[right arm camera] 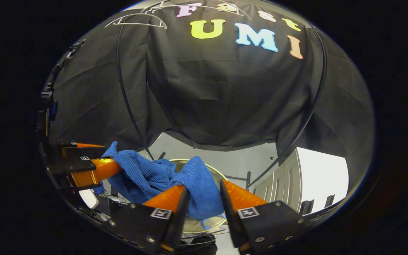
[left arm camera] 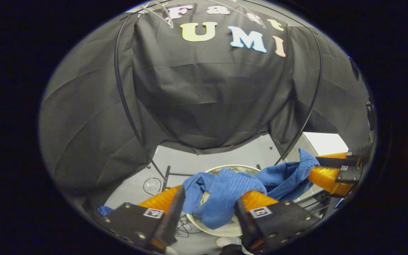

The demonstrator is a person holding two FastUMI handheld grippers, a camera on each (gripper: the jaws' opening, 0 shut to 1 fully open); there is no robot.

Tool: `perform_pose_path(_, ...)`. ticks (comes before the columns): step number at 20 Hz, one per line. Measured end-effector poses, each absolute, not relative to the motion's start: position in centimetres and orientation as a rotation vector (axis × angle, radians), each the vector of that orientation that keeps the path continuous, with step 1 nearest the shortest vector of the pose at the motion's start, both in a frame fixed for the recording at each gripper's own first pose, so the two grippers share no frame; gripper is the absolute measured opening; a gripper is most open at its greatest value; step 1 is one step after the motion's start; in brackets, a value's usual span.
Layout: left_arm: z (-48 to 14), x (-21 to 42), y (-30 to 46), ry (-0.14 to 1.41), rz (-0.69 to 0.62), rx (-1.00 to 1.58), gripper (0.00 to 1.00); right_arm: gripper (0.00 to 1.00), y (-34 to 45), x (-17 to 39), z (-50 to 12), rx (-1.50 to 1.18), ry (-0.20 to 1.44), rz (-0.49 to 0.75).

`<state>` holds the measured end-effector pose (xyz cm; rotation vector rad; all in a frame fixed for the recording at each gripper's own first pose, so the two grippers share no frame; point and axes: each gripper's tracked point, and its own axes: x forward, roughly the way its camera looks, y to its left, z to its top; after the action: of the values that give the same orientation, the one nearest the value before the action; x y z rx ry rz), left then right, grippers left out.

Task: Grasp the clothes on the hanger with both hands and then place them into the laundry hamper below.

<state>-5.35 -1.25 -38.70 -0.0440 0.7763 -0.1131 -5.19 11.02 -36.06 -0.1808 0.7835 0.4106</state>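
Observation:
A blue ribbed garment [left arm camera: 225,193] hangs bunched between my two grippers, right over the round cream rim of the laundry hamper [left arm camera: 241,166]. My left gripper [left arm camera: 210,198] is shut on one end, and the cloth drapes over its fingers. In the left gripper view, my right gripper [left arm camera: 312,170] holds the other end at the right. In the right gripper view, the garment [right arm camera: 198,184] fills the right gripper [right arm camera: 204,191], which is shut on it. The left gripper [right arm camera: 113,164] pinches the far end at the left. The hamper [right arm camera: 181,160] sits underneath.
Bare wire hangers [left arm camera: 158,10] hang from the rail at the top. Thin black rack poles [left arm camera: 124,102] curve down on both sides of the hamper. A pale slatted panel [right arm camera: 285,177] stands to the right. Cables [left arm camera: 151,186] lie on the grey floor.

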Motion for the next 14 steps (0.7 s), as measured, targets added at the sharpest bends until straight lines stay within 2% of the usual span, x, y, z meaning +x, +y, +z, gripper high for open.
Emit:
perform_pose_path(1, -38.6, -5.5, -0.9, 0.779, -0.109, -0.048, 0.96, 0.63, 10.8, -5.7, -36.4, -0.185, 0.796, 0.404)
perform_pose_path(2, -38.4, -5.8, -0.6, 0.775, -0.107, -0.056, 0.9, 0.78, 10.5, -6.3, -36.6, -0.186, 0.803, 0.396)
perform_pose_path(4, -37.6, -5.6, -0.5, 0.754, -0.109, -0.07, 0.9, 0.92, 10.5, -6.9, -35.5, -0.165, 0.788, 0.392)
perform_pose_path(5, -36.9, -5.4, -0.4, 0.743, -0.112, -0.072, 0.9, 0.95, 10.5, -6.3, -34.7, -0.163, 0.773, 0.388)
perform_pose_path(10, -32.6, -4.4, -0.4, 0.656, -0.125, -0.071, 0.9, 0.95, 11.1, -4.7, -29.9, -0.137, 0.682, 0.373)
perform_pose_path(14, -26.0, -3.2, -0.5, 0.525, -0.126, -0.084, 0.9, 0.95, 9.8, -3.7, -24.3, -0.105, 0.551, 0.34)
